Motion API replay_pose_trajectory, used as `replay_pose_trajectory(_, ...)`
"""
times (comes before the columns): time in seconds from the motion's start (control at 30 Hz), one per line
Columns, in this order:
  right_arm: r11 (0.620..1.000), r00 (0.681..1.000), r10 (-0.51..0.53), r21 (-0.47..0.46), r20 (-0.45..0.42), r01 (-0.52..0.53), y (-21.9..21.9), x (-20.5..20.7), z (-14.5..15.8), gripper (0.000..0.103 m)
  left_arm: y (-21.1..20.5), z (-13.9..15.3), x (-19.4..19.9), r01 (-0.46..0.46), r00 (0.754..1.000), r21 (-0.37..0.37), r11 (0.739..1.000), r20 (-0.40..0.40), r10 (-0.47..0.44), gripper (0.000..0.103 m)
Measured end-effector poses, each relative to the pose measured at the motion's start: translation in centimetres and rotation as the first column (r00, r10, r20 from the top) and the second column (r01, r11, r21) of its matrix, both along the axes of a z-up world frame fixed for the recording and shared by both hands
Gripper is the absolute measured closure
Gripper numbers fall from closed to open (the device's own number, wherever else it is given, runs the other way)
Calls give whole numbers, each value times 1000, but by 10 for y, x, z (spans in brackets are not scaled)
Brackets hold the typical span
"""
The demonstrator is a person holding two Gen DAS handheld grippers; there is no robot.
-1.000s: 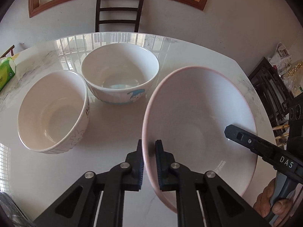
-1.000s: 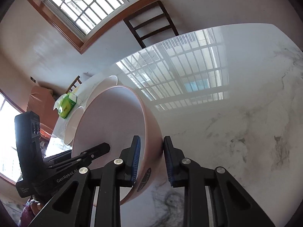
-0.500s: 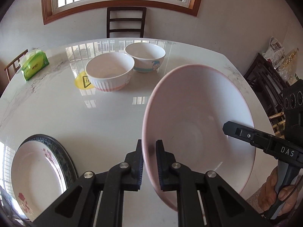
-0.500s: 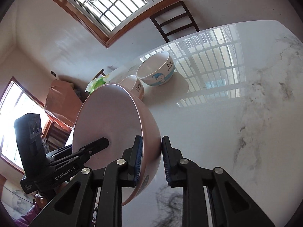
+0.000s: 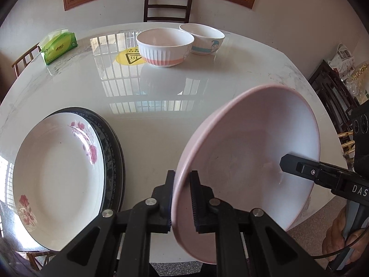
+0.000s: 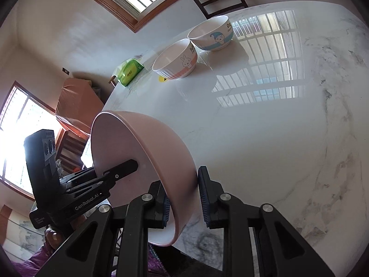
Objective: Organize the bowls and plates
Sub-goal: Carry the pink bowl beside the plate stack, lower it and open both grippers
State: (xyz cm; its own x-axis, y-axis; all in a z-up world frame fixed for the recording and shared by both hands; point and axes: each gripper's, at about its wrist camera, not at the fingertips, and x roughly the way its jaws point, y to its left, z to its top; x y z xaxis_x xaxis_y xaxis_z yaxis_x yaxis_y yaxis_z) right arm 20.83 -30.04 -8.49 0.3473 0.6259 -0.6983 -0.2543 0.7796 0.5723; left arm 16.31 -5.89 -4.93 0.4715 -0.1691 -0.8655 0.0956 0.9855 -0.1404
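Together, both tongs held one pink bowl (image 5: 249,152) tilted above the worktop (image 5: 161,120).
The left tongs (image 5: 182,196) and right tongs (image 6: 183,196) each pinched its rim, nearly closed; beside it lay a floral plate (image 5: 57,175), two bowls (image 5: 165,46) stood far off.

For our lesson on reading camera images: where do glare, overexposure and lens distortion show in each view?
Left wrist view: window bars glare off the glossy table, and its straight edge bows with the fisheye. Right wrist view: the side window is blown out white, another grid reflection lies on the tabletop beside the blue-banded bowl, and the corners go dark. Both views are sharp on the pink bowl.
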Motion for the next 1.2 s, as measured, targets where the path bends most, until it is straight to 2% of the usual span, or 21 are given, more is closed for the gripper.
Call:
replay_pose_trajectory(0.37,999,998,-13,29,-69,15,5,15,-4,79,2,-3,11,0,1000,54,999,18,-1,86)
replay_pose_trajectory(0.53,999,995,-8,43,-103,13,9,28,-8,75,10,-6,17,-14,1000,43,999,13,13,86)
replay_pose_trajectory(0.97,999,992,10,49,-129,-4,12,15,-8,73,18,6,-5,13,1000,54,998,20,-14,85)
replay_pose_trajectory(1.07,1000,996,-10,18,-84,12,8,12,1,70,21,13,-11,10,999,53,999,31,-11,80)
replay_pose_trajectory(1.13,999,999,-44,11,-32,44,0,12,13,63,26,20,-17,-2,999,51,999,52,0,72)
replay_pose_trajectory(1.2,998,998,-61,24,31,60,-7,10,29,58,33,30,-23,-8,997,25,1000,81,6,70)
